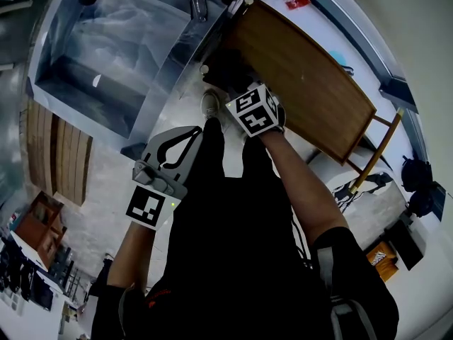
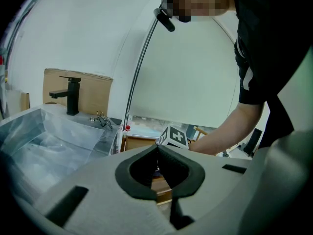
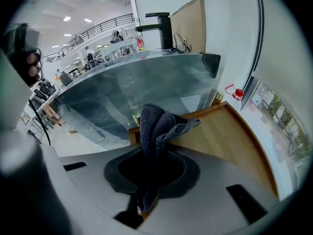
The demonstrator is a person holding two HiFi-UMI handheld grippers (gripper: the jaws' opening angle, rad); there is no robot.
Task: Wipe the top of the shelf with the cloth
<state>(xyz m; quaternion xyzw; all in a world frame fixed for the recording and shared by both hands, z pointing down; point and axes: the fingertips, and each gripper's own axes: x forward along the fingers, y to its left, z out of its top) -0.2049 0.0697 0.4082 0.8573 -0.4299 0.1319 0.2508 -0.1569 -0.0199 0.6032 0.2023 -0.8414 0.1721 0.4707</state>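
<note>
Dark grey knitted cloth is pinched in the right claw, whose 2 jaws are closed tight on its middle. One bunched fold rises out beyond the jaw tips and a short tail hangs below them. The fold sits over the near corner of the brown wooden shelf top, and whether it actually touches the wood cannot be told.

The shelf top is a long, narrow board. In the head view its long axis runs from that near corner, beside the steel sink wrapped in clear plastic film, away to the far right. In the right claw's own view the board stretches ahead and to the right of the cloth, bare and uncovered along its length. So nearly all the surface to be wiped lies in front of this claw, along that axis.

The left claw is closed with nothing between its jaws. It is held back and lower, near the person's legs, well apart from the shelf. The right claw is plainly the nearer of the 2 and the one placed to work.

As a judgement, wiping has barely begun. The coming move calls for pressing the cloth flat and drawing it along the board's length, away from the sink.
</note>
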